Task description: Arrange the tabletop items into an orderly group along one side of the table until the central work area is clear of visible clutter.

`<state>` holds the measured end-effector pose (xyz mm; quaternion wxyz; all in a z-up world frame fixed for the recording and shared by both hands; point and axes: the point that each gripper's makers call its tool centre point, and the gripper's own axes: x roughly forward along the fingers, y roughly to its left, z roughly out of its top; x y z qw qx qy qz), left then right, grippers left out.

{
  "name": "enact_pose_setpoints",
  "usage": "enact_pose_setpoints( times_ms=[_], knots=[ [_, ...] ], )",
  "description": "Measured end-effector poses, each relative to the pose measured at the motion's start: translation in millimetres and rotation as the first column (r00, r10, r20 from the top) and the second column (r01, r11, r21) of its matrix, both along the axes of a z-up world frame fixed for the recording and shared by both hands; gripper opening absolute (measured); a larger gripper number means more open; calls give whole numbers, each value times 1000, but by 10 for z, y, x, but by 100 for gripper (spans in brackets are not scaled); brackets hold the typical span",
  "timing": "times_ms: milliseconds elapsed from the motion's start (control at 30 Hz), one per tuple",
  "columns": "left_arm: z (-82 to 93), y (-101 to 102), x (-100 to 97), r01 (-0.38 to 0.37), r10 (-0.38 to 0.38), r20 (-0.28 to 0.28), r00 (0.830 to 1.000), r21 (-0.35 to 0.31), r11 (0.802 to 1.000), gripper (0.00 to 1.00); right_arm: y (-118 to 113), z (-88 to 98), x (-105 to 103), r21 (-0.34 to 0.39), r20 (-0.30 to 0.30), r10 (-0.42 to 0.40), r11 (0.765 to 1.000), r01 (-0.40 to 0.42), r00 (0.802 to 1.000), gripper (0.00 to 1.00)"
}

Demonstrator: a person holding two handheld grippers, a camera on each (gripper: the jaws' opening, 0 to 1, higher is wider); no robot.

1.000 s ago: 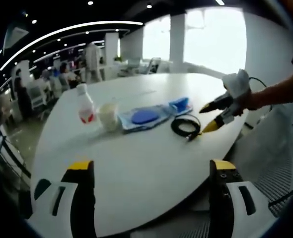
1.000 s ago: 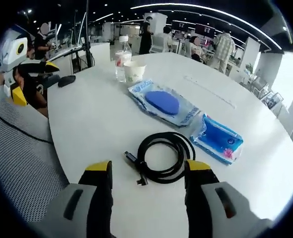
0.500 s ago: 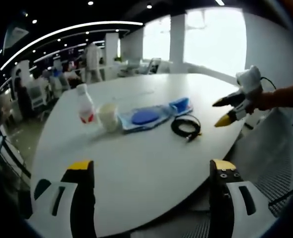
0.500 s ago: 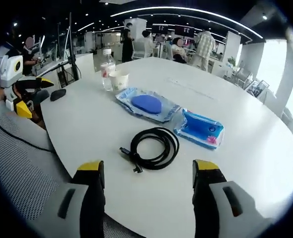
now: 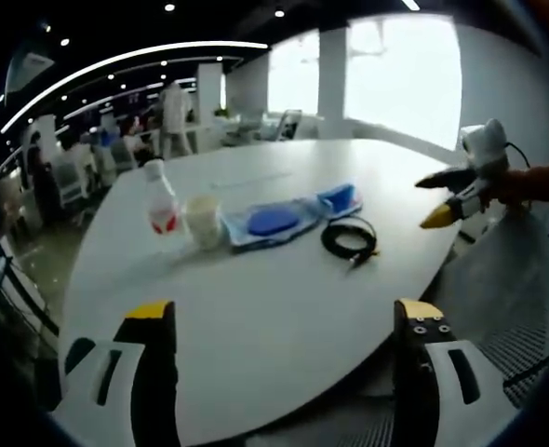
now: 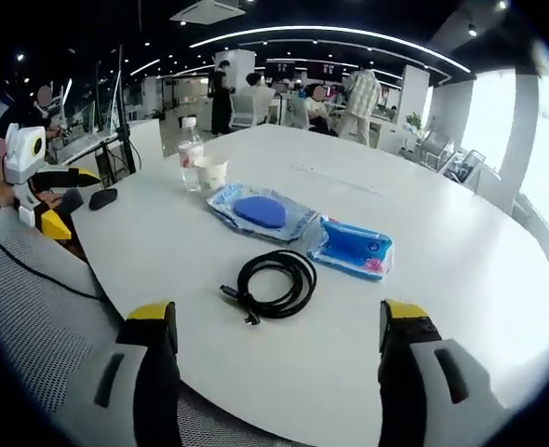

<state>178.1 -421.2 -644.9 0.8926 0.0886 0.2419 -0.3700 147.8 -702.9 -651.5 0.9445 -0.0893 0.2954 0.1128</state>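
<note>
On the white round table (image 5: pixel 284 298) stand a clear bottle with a red label (image 5: pixel 160 197) and a paper cup (image 5: pixel 203 219). Beside them lie a flat packet with a blue disc (image 5: pixel 273 222), a smaller blue packet (image 5: pixel 340 197) and a coiled black cable (image 5: pixel 349 237). My left gripper (image 5: pixel 284 312) hangs open at the near table edge, holding nothing. My right gripper (image 6: pixel 278 312) is open too, well back from the cable (image 6: pixel 273 284), and it appears at the table's right rim (image 5: pixel 425 205) in a hand. The bottle (image 6: pixel 190 154), cup (image 6: pixel 210 174), disc packet (image 6: pixel 259 211) and blue packet (image 6: pixel 354 247) sit beyond the cable.
A small black object (image 6: pixel 102 198) lies near the table edge by the left gripper (image 6: pixel 70 200). Grey mesh chair backs (image 6: pixel 33 317) press against the table's near side. Several people stand among desks in the far office (image 6: pixel 349 93).
The right gripper has drawn back from the cable and off the table's edge, still open. The left gripper's view has held still, and the items on the table have not moved.
</note>
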Motion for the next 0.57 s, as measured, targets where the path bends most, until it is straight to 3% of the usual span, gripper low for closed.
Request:
enact_pose_setpoints(
  times_ms=[200,333,567],
  knots=[
    [18,8,16,-9,9,6,1000,-7,1000,94,-66,53,-88,-54,21,2,999,-1,1000,95],
    [11,2,11,-3,3,6,1000,-5,1000,94,-125,-10,-133,-33,3,-31,999,31,1000,96],
    [33,22,25,-17,17,15,1000,-15,1000,95,-112,42,-110,-8,36,-47,999,48,998,96]
  ],
)
